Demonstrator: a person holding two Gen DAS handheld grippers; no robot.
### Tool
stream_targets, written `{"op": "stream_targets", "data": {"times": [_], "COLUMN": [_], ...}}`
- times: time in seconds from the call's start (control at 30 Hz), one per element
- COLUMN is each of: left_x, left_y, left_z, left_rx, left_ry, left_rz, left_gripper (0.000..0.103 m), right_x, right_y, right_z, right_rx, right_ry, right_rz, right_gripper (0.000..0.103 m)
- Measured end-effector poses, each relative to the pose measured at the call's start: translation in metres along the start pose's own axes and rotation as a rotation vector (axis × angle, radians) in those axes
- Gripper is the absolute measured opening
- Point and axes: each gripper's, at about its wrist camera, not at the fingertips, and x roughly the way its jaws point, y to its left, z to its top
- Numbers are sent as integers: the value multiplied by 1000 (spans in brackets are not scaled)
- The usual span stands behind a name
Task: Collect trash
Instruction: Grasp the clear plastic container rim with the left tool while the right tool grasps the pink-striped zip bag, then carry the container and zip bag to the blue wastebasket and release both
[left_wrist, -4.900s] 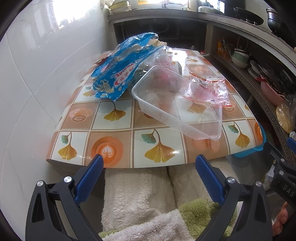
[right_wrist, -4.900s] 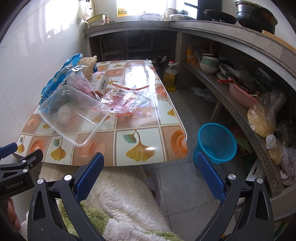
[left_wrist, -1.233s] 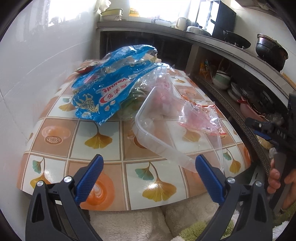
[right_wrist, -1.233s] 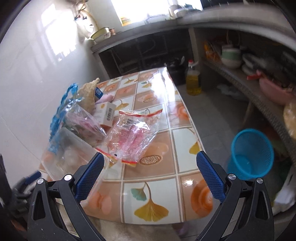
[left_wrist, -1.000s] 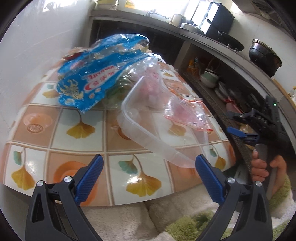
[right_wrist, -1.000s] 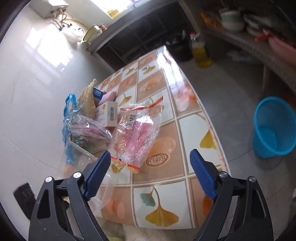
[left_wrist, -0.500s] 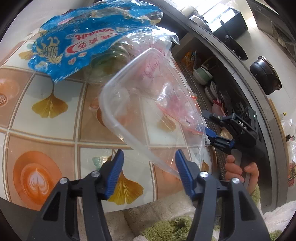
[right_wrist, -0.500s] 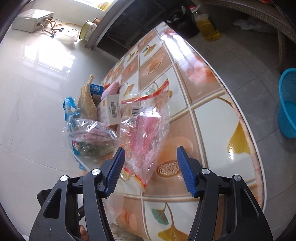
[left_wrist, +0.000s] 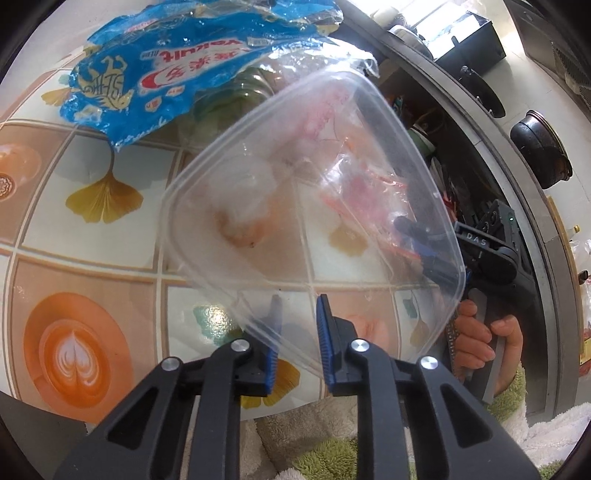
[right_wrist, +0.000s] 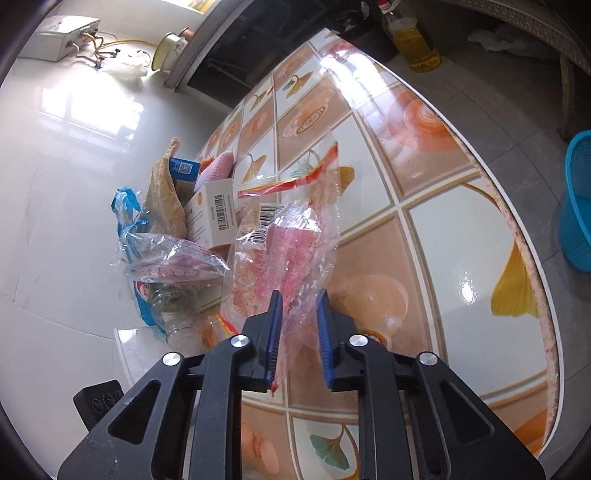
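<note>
Left wrist view: left gripper (left_wrist: 297, 325), fingers just narrowed onto near rim of clear plastic container (left_wrist: 306, 206), tilted above patterned tabletop (left_wrist: 85, 266); blue wrapper (left_wrist: 166, 66) at 11 o'clock; right gripper's body at 3 o'clock.

Right wrist view: right gripper (right_wrist: 298, 330), fingers just closed narrowly on pink-printed clear bag (right_wrist: 284, 251); white carton (right_wrist: 216, 212) at 11 o'clock; blue basket (right_wrist: 576, 206) on floor at 3 o'clock.

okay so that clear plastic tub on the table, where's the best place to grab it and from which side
Take the clear plastic tub by its thin near wall, coming from the table edge closest to the person. It lies tilted with that rim overhanging toward the left gripper, whose fingers already straddle the wall, one inside, one outside.
</note>
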Motion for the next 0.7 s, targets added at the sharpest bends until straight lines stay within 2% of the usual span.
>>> {"op": "stream_targets", "data": {"times": [0.17, 0.47, 0.7], "left_x": [-8, -25, -34], "left_y": [4, 7, -6], "left_z": [-3, -11, -7], "left_rx": [1, 12, 37], "left_ry": [-16, -52, -91], "left_rz": [9, 22, 37], "left_gripper": [14, 7, 3], "right_x": [-7, -45, -69], "right_y": [-5, -5, -7], "right_z": [-3, -4, -9], "right_rx": [30, 9, 4], "right_ry": [-10, -107, -161], "right_rz": [40, 45, 49], "right_gripper": [4, 1, 1]}}
